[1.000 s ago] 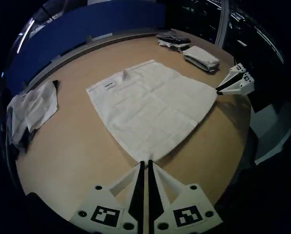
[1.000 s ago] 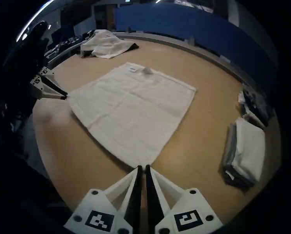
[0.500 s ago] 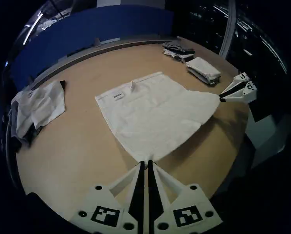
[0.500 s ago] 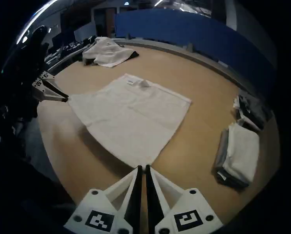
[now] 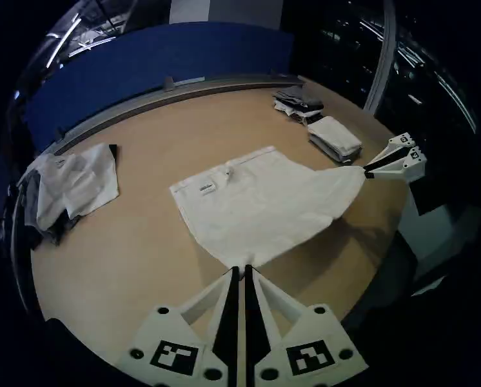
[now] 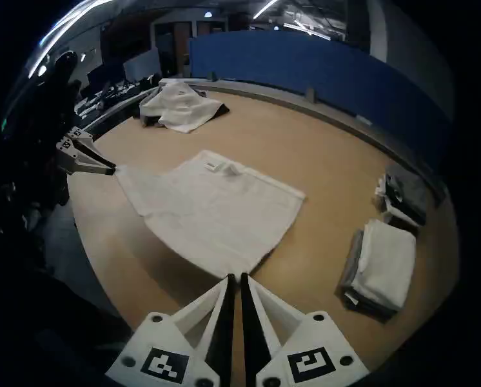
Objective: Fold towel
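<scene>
The towel's [image 5: 266,206] near edge is lifted higher off the desk [image 5: 144,258] than a second ago, while its far edge is left lying flat toward 12 o'clock. One near corner is pinched in the clenched left claw [image 5: 240,274] at 6 o'clock. The other is gripped by the right claw [image 5: 367,172] at 3 o'clock. A folded stack [image 5: 334,137] is seen at 1 o'clock.

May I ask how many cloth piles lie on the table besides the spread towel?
3: a crumpled heap on the left gripper's side, a folded white stack near the right gripper, a dark pile beyond it. Others may be hidden.
</scene>
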